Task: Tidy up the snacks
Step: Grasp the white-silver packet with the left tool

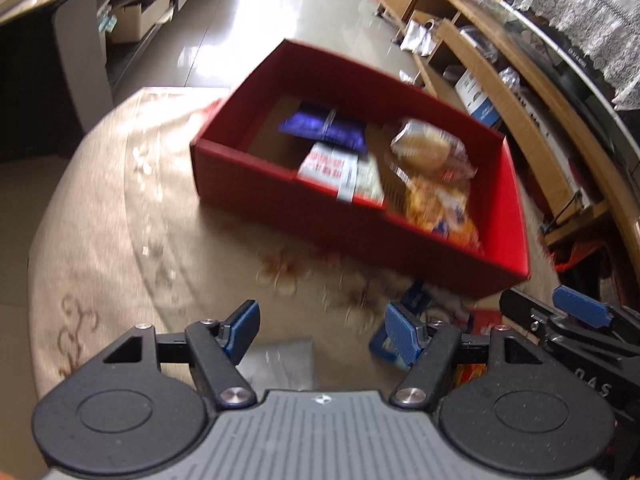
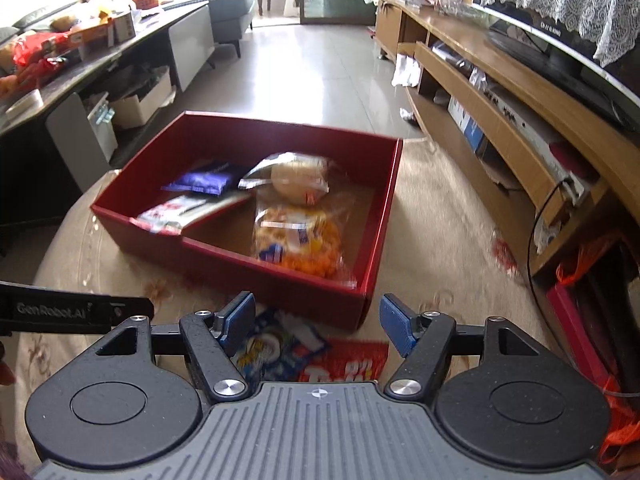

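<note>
Both claws, left claw (image 1: 320, 332) and right claw (image 2: 318, 326), gape empty above two loose snack packets (image 2: 280, 346) at the bench's near edge; four snacks already fill the red box (image 2: 380, 216).

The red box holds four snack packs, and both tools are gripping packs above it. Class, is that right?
Not quite. The red box does hold four packs, but the right tool and left tool are open and empty, as both wrist views show.
</note>
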### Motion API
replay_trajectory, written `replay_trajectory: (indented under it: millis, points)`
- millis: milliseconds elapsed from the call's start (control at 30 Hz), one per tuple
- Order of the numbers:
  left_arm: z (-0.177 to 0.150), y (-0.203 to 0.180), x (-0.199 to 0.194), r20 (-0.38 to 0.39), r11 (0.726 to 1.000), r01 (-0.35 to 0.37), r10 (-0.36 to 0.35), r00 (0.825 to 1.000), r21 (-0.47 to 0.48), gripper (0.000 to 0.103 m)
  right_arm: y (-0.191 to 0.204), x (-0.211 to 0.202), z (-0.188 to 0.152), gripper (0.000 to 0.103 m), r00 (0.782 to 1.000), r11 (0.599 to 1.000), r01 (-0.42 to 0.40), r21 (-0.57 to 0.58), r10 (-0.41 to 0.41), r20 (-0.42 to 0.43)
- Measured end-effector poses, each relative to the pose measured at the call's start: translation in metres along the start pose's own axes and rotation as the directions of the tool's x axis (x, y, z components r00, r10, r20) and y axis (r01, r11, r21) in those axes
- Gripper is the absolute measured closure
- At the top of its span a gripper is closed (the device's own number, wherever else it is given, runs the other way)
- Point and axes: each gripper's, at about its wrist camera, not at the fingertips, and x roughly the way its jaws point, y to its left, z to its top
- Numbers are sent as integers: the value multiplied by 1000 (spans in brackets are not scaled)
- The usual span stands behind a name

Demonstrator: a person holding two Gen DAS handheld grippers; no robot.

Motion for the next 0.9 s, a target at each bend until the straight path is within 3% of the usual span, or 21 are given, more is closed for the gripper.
replay_trajectory:
  millis: [267,400,667,900]
  points:
    - [-36,4,15,-98,999,-32,30,995,-22,38,-1,-5,-10,28,1000,1000,-6,-10,6,-24]
    - [-48,-1,9,-76,998,-57,57,995,4,38,-3,-5,-15,28,999,1000,-28,-6,28,-43]
    - [-56,8,-5,-67,997,-62,58,996,-51,33,1,-5,-20,27,996,998,-55,-12,54,-70]
    - [-66,3,18,-114,993,-107,102,988,-42,32,7,0,-25,27,993,997,-69,-28,66,-102]
